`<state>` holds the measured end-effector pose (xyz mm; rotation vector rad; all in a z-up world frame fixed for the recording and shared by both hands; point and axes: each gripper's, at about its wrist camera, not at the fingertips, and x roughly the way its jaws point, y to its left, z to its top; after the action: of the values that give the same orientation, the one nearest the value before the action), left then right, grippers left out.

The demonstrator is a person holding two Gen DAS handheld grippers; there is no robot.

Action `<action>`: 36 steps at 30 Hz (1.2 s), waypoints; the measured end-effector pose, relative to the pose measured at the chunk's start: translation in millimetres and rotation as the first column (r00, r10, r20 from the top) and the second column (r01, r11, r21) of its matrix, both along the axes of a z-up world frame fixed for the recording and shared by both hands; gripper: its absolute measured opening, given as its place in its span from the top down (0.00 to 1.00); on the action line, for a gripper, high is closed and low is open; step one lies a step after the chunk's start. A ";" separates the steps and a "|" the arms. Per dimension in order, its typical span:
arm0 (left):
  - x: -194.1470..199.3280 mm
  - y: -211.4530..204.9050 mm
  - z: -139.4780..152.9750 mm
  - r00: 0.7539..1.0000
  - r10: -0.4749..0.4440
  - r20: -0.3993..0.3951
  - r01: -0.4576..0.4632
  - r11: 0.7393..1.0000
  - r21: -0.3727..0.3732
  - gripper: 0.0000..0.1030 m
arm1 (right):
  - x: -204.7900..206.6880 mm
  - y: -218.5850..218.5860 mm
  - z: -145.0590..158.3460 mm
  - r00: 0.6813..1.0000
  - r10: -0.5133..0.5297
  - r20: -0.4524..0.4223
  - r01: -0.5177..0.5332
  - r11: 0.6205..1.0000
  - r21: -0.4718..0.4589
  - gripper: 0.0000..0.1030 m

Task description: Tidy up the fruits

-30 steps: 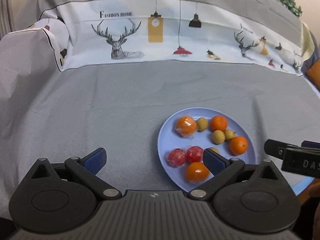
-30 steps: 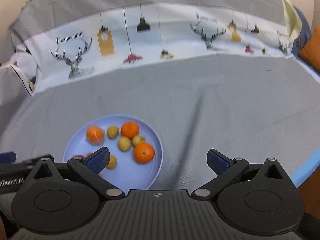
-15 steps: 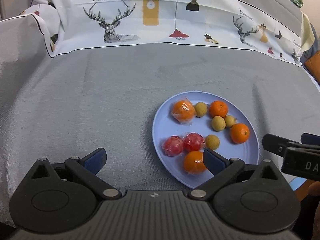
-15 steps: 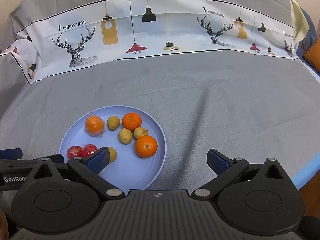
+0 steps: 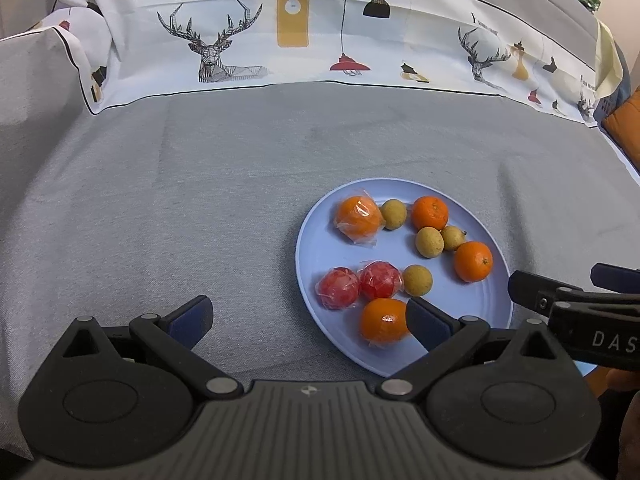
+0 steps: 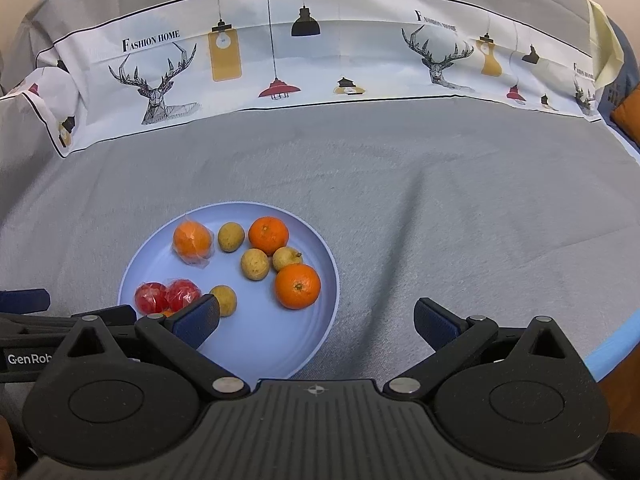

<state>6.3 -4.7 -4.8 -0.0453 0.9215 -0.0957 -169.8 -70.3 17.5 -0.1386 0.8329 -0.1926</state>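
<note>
Lavender round plate (image 5: 316, 240) on woven grey cloth (image 5: 180, 184), glossy oranges (image 5: 473, 261) (some plastic-wrapped), both tools (image 5: 308, 318) (image 6: 316, 320) spread open, empty.

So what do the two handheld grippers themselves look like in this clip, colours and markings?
Both look alike: the left gripper and the right gripper have matte black ribbed bodies, two round black discs, silver pivot pins, black linkage arms and dark blue finger pads. From the left wrist view the right gripper shows white letters "DAS" on its side; from the right wrist view the left one reads "GenRob". No cables or sleeves show.
</note>
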 end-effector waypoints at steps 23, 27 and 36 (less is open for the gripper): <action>0.5 -0.2 -0.5 1.000 0.002 -0.001 -0.002 1.000 -0.004 0.01 | -0.8 -0.3 1.0 1.000 0.004 0.000 -0.004 1.000 -0.001 0.01; 0.8 -0.4 -0.9 1.000 -0.001 -0.001 0.001 1.000 -0.006 0.01 | -0.8 -1.6 0.7 1.000 -0.003 0.000 0.003 1.000 0.001 0.01; 4.5 -0.8 -1.8 1.000 -0.010 -0.018 0.010 1.000 -0.024 0.00 | 2.0 -8.2 0.8 0.999 -0.042 -0.004 0.042 0.999 0.025 0.01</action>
<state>10.8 -5.5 -6.6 -0.0637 0.9383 -0.1159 -167.7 -78.5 18.3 -0.0981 0.8420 -0.2209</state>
